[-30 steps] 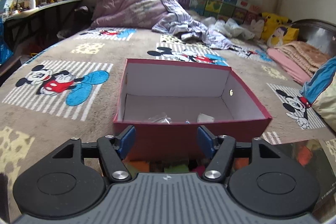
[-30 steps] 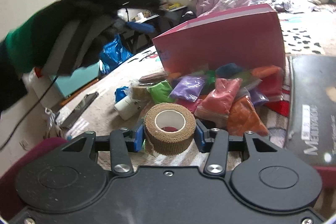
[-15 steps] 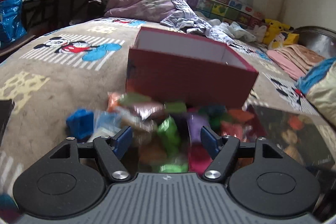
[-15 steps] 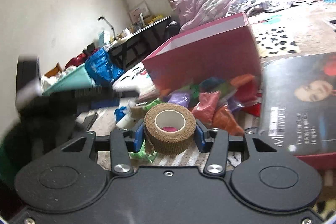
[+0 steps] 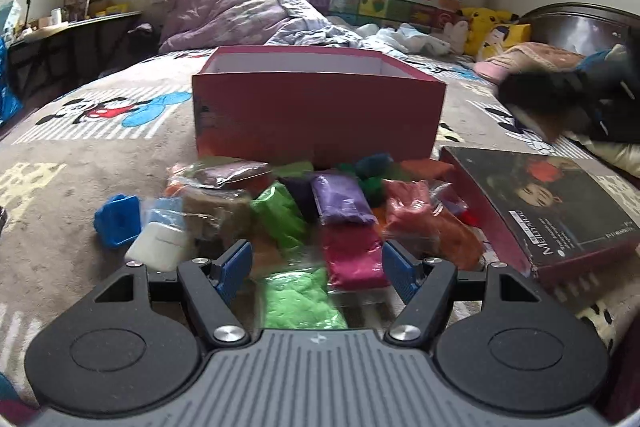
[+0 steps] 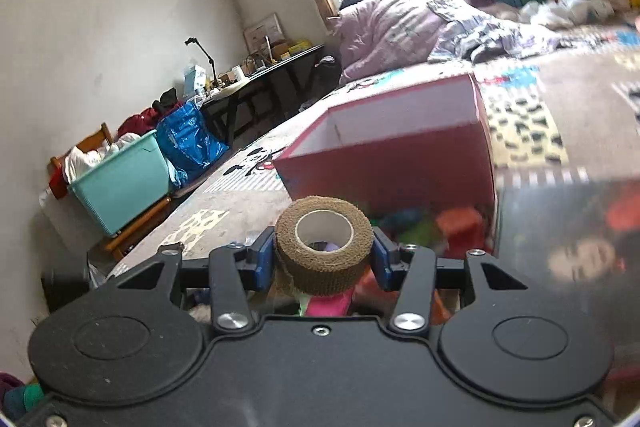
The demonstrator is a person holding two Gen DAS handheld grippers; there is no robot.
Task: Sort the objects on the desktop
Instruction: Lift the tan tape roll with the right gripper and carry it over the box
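Bedroom, cartoon-print blanket: you hold a tape roll in one gripper and hover the other over a heap of clay bags.

Your right gripper is clamped on the brown tape roll, both blue pads pressed against its sides and its hollow core facing the camera, held above the bright bags with the red box beyond it. Your left gripper has its fingers apart with nothing pinched between them, poised over the light green bag and the magenta bag. Just ahead lie a purple bag, a brown bag, a white bag and a blue plastic piece, all heaped against the box's near wall. To the right of the heap lies a dark book, its near end on the blanket.
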